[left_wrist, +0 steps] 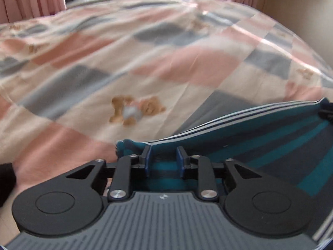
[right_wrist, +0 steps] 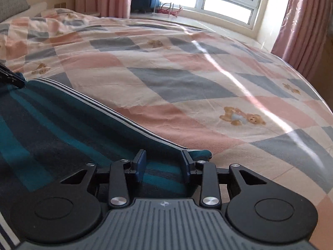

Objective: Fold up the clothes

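Observation:
A teal and navy striped garment (left_wrist: 260, 145) with a white-striped edge stretches taut between both grippers, over the patchwork bed. My left gripper (left_wrist: 163, 158) is shut on the garment's left corner, and a bunch of cloth fills the narrow gap between its blue pads (left_wrist: 147, 160). A tip of the corner pokes out to the left. My right gripper (right_wrist: 164, 162) is shut on the opposite corner (right_wrist: 203, 153), with striped garment (right_wrist: 62, 129) spreading away to its left. Each view catches the other gripper at the far end: the right gripper (left_wrist: 326, 114) and the left gripper (right_wrist: 10, 77).
The bed is covered by a pink, grey and cream checked quilt (right_wrist: 187, 79) with teddy bear prints (right_wrist: 242, 116). Pink curtains (right_wrist: 301, 25) and a window (right_wrist: 229, 0) lie beyond it. A pillow and headboard (right_wrist: 12, 2) sit at the far left. A dark sleeve (left_wrist: 6, 179) shows at the left edge.

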A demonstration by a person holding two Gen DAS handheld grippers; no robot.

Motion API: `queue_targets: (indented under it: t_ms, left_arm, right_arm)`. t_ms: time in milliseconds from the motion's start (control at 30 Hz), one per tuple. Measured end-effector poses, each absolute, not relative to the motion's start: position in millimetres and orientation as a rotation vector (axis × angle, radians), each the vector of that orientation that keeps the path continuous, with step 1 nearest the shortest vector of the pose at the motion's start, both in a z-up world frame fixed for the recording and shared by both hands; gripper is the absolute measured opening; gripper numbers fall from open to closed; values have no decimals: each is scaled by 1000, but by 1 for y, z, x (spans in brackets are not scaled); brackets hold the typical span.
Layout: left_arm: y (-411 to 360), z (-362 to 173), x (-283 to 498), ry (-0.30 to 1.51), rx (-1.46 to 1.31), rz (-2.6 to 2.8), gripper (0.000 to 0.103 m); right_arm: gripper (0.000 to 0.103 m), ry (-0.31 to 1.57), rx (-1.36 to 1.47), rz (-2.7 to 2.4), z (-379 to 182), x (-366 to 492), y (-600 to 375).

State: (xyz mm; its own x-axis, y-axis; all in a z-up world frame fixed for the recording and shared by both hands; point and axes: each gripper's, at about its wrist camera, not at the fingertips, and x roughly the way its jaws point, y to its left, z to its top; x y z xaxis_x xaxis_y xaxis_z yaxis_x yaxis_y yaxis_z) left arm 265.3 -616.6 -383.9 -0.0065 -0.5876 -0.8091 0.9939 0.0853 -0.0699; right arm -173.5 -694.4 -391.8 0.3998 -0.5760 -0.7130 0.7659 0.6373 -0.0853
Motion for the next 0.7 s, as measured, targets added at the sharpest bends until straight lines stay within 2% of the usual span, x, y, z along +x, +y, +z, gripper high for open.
queue_targets:
  t_ms: [133,167,233,367,467,533,633,700]
  left_arm:
    - [-627,-374,283,820,625,-1342,17]
    - [-624,-364,287,821,612,-1329,16]
    - [-610,-337,288,794,582,-1329,15]
    - [-553,-294,259,674,648,-1436,18]
    - [-501,-289,247,714,640,-1427,19]
    - [-463,-290,238,699,677,-1409,19]
    - [-410,-292,209,556,832,-1419,31]
    - [-386,-304,183,418,984,-1446,37]
  right_arm:
    - [31,779,340,-886,-381,-172,-710]
    - [28,759,351,-907,-372,-175,-709]
    - [28,709,350,-941,-350,-183,-699]
    - [32,697,242,-918,-323,-191,-655]
    - [40,707,228,-873,-316,-202,-609]
    - [41,727,148,-804,-312,-207,-568]
    - [56,795,-31,-701,-315,-210,-504]
    - [75,873,-205,-633,-328,-206,-467]
